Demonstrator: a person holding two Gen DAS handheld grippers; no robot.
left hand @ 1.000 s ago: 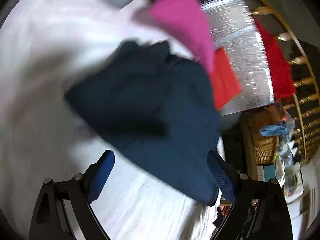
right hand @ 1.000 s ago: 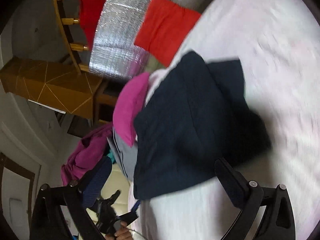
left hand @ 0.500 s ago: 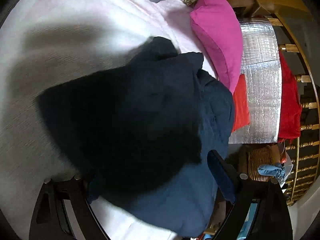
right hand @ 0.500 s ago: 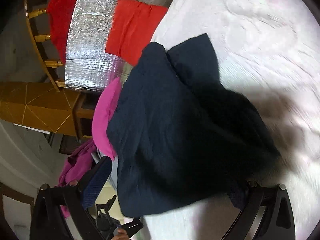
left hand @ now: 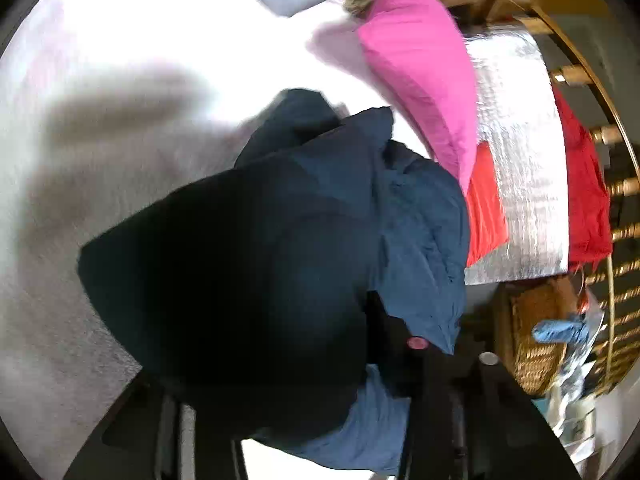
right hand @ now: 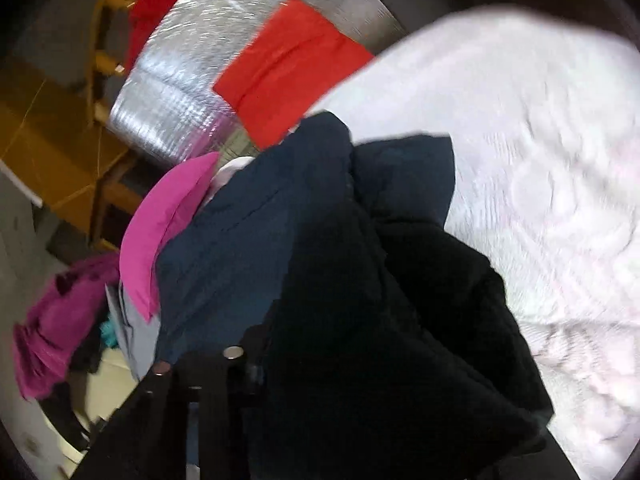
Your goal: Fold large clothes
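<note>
- fingers first. what are the left gripper point(left hand: 304, 412) fingers doing?
- i cannot tell. dark cloth covers them. only the black frame shows at the bottom of the left wrist view.
- and the right gripper point(right hand: 320, 408)?
- same thing. the cloth lies over its fingers too, so i cannot tell if they are pinching or loose. one black arm with small silver bolts sticks out on the left side.
- what is the cloth?
- a big navy garment point(left hand: 280, 248). it is bunched up and lumpy, with thick folds. the part close to each camera looks almost black, and the far part looks bluer.
- which way does it point?
- in the left view its long side runs from the bottom up toward a pink pillow point(left hand: 420, 68). a pointy end reaches up onto the white bed cover point(left hand: 120, 32). in the right view it also runs from the bottom up and ends near a red cloth point(right hand: 288, 68).
- where does it sit?
- on the white bed cover, touching the pink pillow at its far edge.
- what else is around?
- a shiny silver sheet point(right hand: 180, 92) under the red cloth, and a woven basket point(left hand: 536, 336) off the bed.
- anything hard to see?
- yes, both views are blurry, and the garment's near end is cut off at the bottom.
</note>
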